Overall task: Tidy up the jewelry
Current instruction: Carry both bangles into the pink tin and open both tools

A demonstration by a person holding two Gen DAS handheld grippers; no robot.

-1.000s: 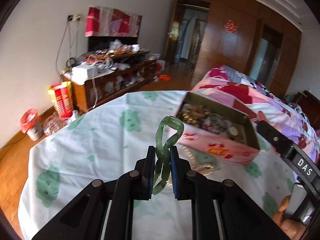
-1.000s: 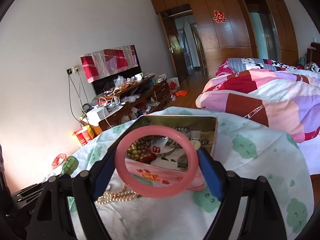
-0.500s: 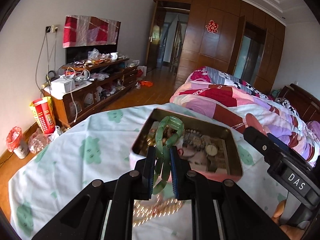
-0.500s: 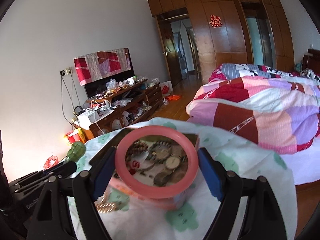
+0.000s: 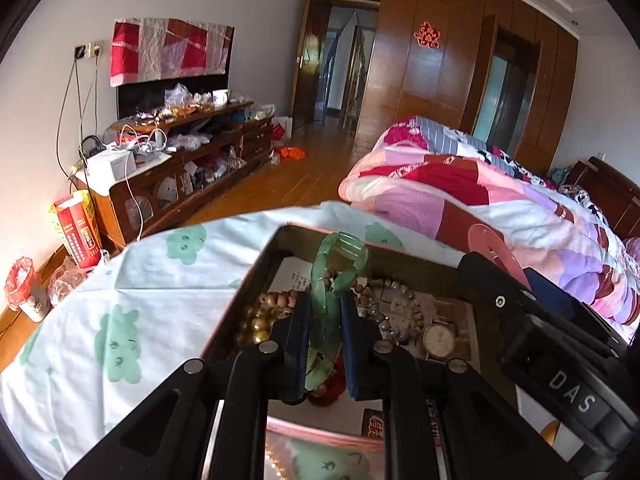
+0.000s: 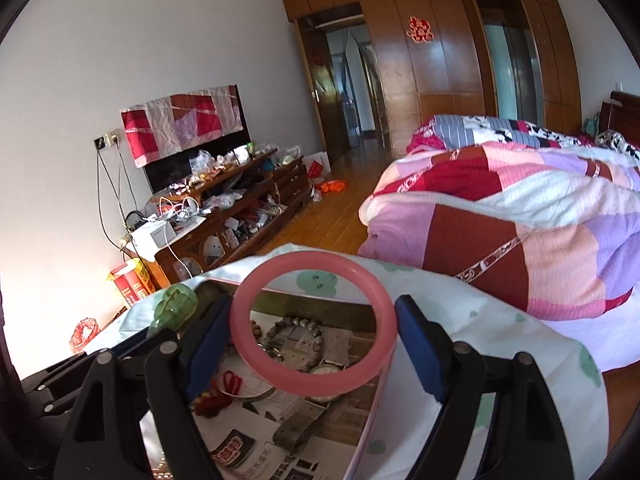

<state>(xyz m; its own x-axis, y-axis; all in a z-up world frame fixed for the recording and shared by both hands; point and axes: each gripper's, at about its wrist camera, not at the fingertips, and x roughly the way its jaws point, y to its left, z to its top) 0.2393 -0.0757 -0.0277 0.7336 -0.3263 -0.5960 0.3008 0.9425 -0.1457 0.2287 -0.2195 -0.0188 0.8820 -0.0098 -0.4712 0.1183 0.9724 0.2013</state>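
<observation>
My left gripper [image 5: 325,322] is shut on a green jade link bracelet [image 5: 334,276] and holds it over the open metal jewelry tin [image 5: 256,276]. The tin holds bead strings, a wristwatch [image 5: 439,338] and red cord. My right gripper [image 6: 314,330] is shut on a pink bangle [image 6: 314,322], held upright over the same tin [image 6: 320,304]. The right gripper shows at the right of the left wrist view [image 5: 532,320]. The green bracelet shows at the left of the right wrist view [image 6: 176,306].
The tin sits on a round table with a white cloth printed with green shapes [image 5: 132,280]. A bed with a patchwork quilt [image 6: 520,232] stands to the right. A cluttered wooden TV cabinet [image 5: 180,160] lines the left wall.
Both grippers have moved forward and down over the tin. The bracelet and bangle now hang above its contents. Neither grip has changed.
</observation>
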